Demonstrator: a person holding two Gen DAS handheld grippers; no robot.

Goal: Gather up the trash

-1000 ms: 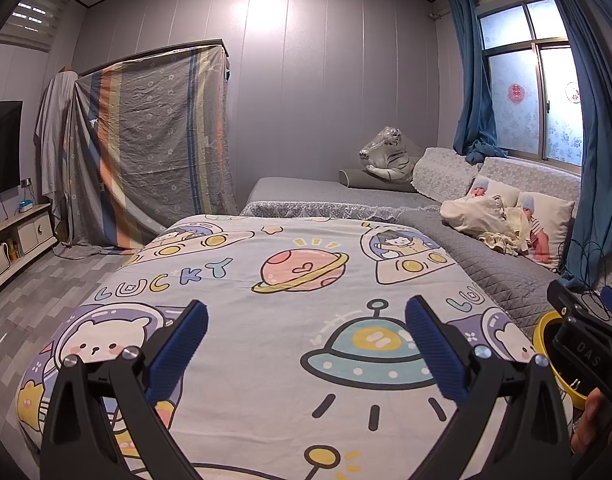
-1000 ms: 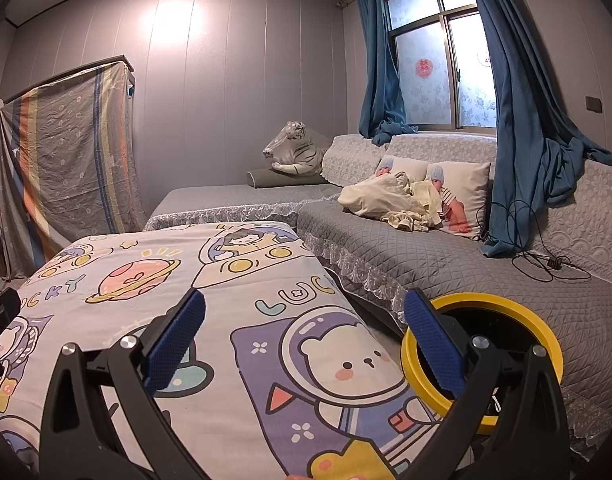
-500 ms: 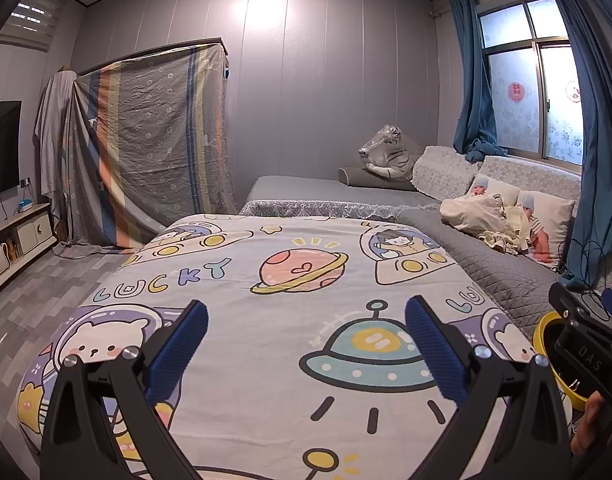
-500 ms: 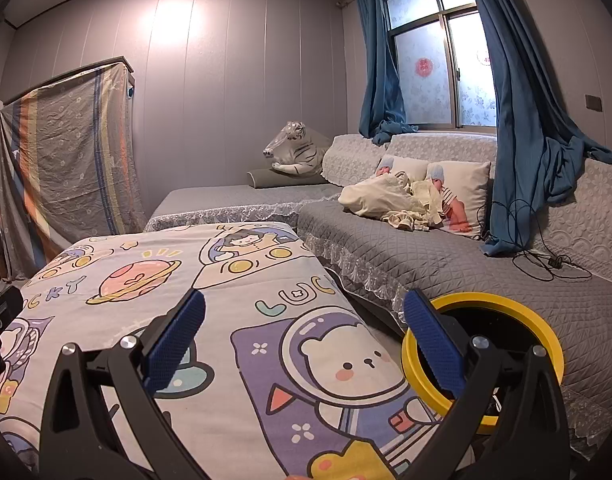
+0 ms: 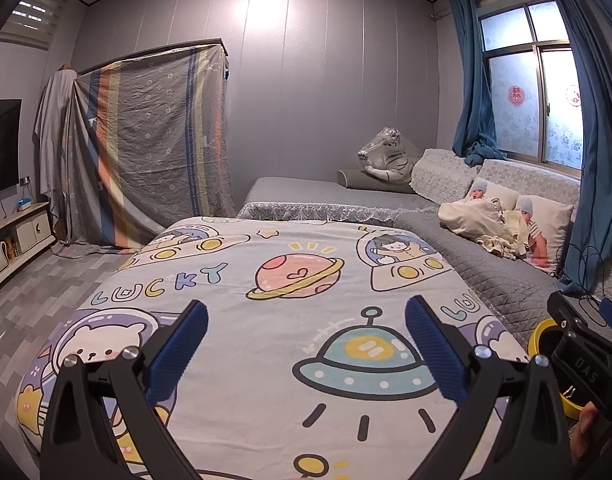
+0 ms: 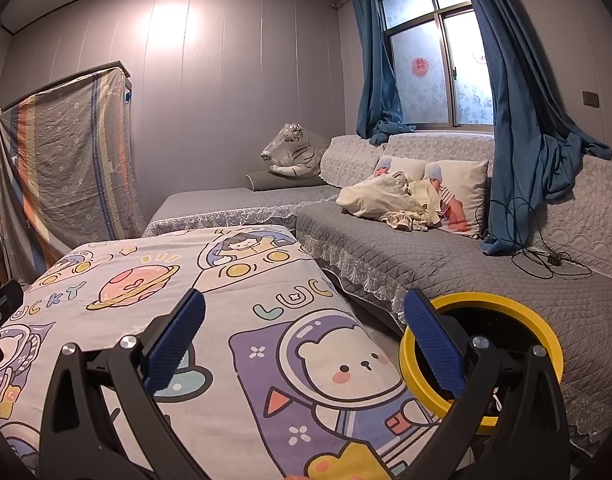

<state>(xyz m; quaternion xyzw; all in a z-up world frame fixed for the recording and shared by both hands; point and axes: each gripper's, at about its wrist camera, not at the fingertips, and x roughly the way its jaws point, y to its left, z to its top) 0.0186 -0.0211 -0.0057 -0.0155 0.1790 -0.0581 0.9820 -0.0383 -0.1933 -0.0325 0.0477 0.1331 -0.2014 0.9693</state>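
Note:
A yellow-rimmed trash bin (image 6: 502, 304) stands between the cartoon-print table cover (image 6: 233, 288) and the grey sofa; its rim also shows in the left wrist view (image 5: 540, 334). My left gripper (image 5: 306, 320) is open and empty above the cover (image 5: 289, 320). My right gripper (image 6: 303, 318) is open and empty, its right finger (image 6: 434, 340) in front of the bin's rim. No loose trash shows on the cover. The right gripper's body (image 5: 586, 356) shows at the right edge of the left wrist view.
A grey quilted sofa (image 6: 446, 264) with pillows and a crumpled cloth (image 6: 386, 200) runs along the right. A cable (image 6: 546, 260) lies on the sofa. A plush tiger (image 5: 386, 156) sits at the back. A draped wardrobe (image 5: 145, 140) and TV stand (image 5: 13, 232) are left.

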